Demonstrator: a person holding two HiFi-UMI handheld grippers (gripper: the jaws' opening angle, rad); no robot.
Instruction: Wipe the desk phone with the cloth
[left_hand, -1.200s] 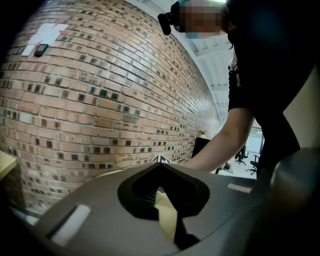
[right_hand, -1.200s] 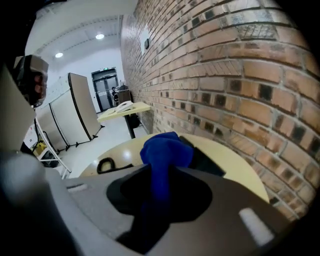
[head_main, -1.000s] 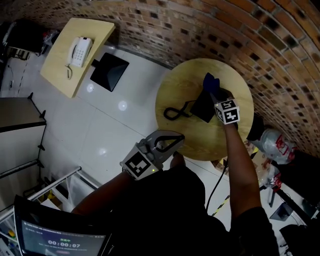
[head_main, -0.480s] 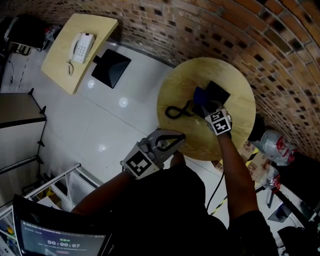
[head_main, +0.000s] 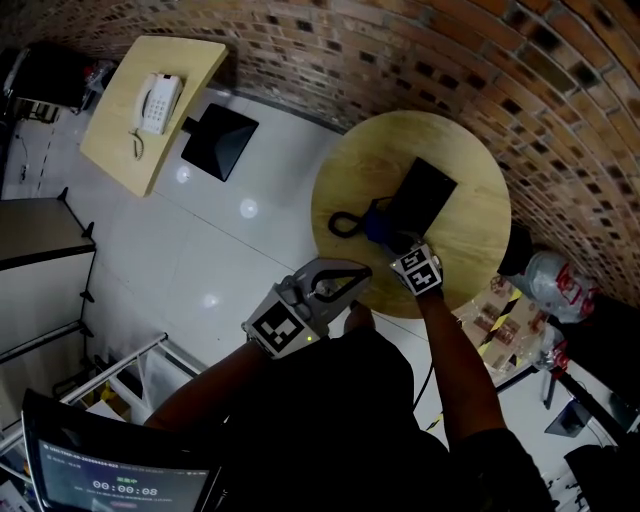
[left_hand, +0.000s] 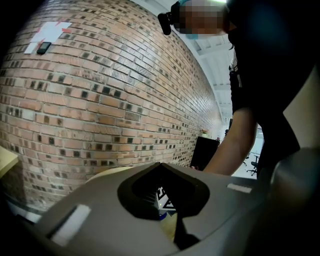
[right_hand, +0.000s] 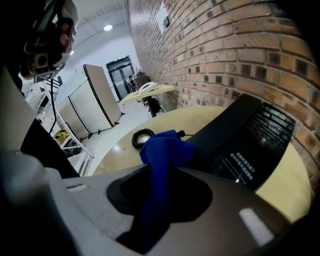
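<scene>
A black desk phone (head_main: 422, 195) lies slanted on the round wooden table (head_main: 470, 255), its coiled cord (head_main: 345, 223) trailing to the left. My right gripper (head_main: 395, 240) is at the phone's near left end, shut on a blue cloth (head_main: 377, 226) that rests against the phone's edge. In the right gripper view the cloth (right_hand: 162, 150) bunches up out of the right gripper (right_hand: 162, 167), with the phone's keypad (right_hand: 250, 145) to the right and the cord (right_hand: 142, 137) behind. My left gripper (head_main: 335, 283) hovers off the table's near edge, shut and empty.
A brick wall (head_main: 520, 70) curves behind the table. A second table (head_main: 115, 135) at the far left holds a white phone (head_main: 160, 103), with a black square stand (head_main: 218, 142) beside it. Bags (head_main: 545, 285) lie on the floor at the right.
My right gripper has dragged the blue cloth along the phone from its far end to its near left end, toward me. The left gripper has stayed put.
</scene>
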